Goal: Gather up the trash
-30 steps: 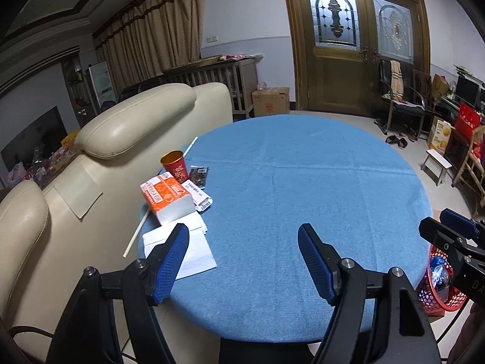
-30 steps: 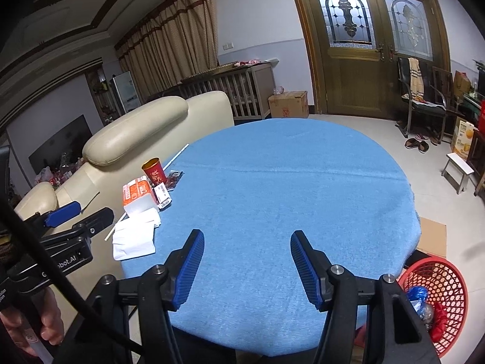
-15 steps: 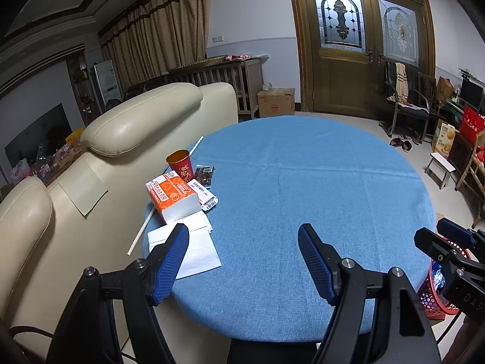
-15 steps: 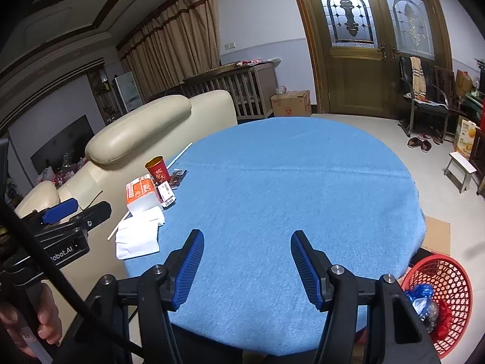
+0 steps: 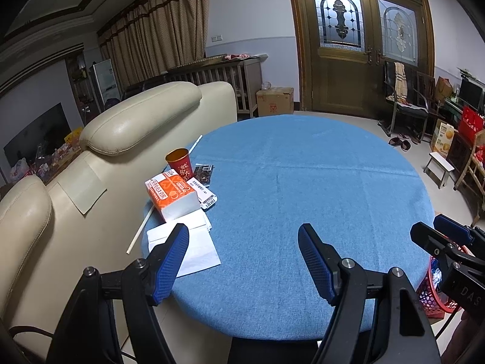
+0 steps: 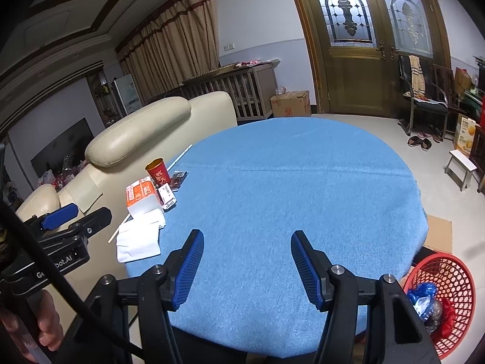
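A round table with a blue cloth (image 5: 303,188) (image 6: 288,194) holds trash at its left edge: a red paper cup (image 5: 179,160) (image 6: 159,174), an orange and white tissue pack (image 5: 171,195) (image 6: 141,197), a dark snack wrapper (image 5: 203,173), a barcoded slip (image 5: 206,195), white paper sheets (image 5: 194,242) (image 6: 139,236) and a long white straw (image 5: 142,229). My left gripper (image 5: 242,261) is open and empty above the near table edge. My right gripper (image 6: 246,265) is open and empty above the near table edge. A red mesh basket (image 6: 448,291) holding trash stands on the floor at the right.
A cream leather sofa (image 5: 100,151) presses against the table's left side. A cardboard box (image 5: 274,101), a wooden double door (image 5: 357,45), a chair (image 5: 403,103) and a small white stool (image 5: 439,168) stand beyond. Flat cardboard (image 6: 439,233) lies by the basket.
Both grippers have drawn back and risen slightly, so the table and the trash pile sit a little farther off. Both jaws stay open and empty.
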Tool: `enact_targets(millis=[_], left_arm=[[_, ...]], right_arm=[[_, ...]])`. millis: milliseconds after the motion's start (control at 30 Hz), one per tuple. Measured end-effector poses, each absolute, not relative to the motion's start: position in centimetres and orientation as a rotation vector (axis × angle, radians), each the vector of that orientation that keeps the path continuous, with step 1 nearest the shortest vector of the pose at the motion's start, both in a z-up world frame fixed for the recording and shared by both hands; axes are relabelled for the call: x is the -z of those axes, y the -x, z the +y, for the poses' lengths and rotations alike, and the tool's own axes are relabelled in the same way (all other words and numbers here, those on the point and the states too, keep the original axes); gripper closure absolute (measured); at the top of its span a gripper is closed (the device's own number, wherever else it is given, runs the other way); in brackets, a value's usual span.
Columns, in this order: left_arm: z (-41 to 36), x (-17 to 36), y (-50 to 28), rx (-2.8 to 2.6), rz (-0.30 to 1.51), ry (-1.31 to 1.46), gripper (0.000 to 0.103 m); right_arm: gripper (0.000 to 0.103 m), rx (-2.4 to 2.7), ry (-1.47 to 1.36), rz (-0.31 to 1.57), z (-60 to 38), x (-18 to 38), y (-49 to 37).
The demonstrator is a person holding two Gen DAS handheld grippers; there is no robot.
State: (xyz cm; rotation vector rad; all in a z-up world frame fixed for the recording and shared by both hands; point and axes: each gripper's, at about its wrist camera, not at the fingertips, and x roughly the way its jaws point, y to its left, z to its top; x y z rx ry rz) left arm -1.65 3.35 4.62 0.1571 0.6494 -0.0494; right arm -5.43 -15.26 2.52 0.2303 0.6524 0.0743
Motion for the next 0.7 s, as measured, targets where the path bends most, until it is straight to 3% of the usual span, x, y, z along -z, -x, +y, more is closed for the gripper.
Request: enact_targets(millis=[700], left_arm=[[4.03, -3.98, 1.57, 0.050, 0.665, -0.146, 0.028]], right_arm=[[0.038, -0.085, -0.237, 0.676, -14.70, -1.82, 5.11]])
